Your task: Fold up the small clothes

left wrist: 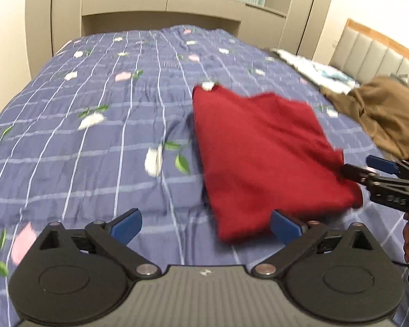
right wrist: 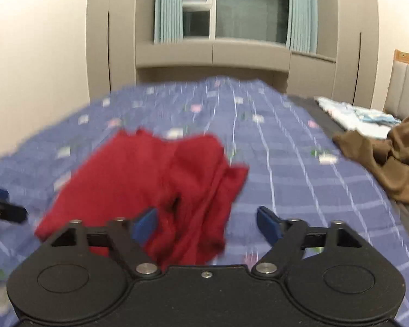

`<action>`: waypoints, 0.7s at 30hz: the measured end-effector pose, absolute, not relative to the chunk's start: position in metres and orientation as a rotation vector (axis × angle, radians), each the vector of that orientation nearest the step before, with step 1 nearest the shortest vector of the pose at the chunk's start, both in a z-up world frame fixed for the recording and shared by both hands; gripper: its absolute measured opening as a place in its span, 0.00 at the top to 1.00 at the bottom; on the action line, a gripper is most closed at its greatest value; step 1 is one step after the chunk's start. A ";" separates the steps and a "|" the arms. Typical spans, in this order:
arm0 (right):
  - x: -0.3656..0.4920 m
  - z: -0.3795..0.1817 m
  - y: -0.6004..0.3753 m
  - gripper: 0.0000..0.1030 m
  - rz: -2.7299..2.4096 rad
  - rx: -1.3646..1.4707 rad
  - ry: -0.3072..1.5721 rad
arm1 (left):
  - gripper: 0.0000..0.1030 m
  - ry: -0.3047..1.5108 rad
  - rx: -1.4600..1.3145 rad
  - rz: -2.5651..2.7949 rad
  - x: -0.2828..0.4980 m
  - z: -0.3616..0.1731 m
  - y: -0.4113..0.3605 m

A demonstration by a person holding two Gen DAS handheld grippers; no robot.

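Two grippers' fingers spread wide, left gripper (left wrist: 205, 226), right gripper (right wrist: 207, 224), red garment (left wrist: 261, 160) on bedspread (left wrist: 95, 136)

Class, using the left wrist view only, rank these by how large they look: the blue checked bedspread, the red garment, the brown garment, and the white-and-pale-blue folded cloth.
1. Blue checked bedspread
2. Red garment
3. Brown garment, partly cut off at the frame edge
4. White-and-pale-blue folded cloth, farthest from the camera, so its true size is unsure
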State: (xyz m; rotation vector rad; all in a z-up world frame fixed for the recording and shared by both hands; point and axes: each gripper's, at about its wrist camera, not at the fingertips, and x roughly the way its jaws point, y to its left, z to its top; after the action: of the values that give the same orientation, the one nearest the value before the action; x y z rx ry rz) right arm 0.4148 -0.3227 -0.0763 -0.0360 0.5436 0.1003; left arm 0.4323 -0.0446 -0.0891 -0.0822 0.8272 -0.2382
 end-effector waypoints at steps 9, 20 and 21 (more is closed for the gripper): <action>0.530 -0.081 -0.324 0.21 0.105 -0.022 0.572 | 0.01 0.819 -0.150 -0.154 0.512 -0.095 -0.070; 0.588 -0.137 -0.353 0.01 0.018 -0.018 0.657 | 0.00 0.883 -0.162 -0.124 0.554 -0.136 -0.085; 0.589 -0.140 -0.358 0.01 0.020 0.017 0.662 | 0.00 0.885 -0.168 -0.123 0.554 -0.138 -0.085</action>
State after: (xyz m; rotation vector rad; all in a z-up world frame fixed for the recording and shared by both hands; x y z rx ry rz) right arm 0.5894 -0.3580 -0.1399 0.0171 0.6620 0.0199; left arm 0.5540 -0.0854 -0.1376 -0.1677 0.8851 -0.1234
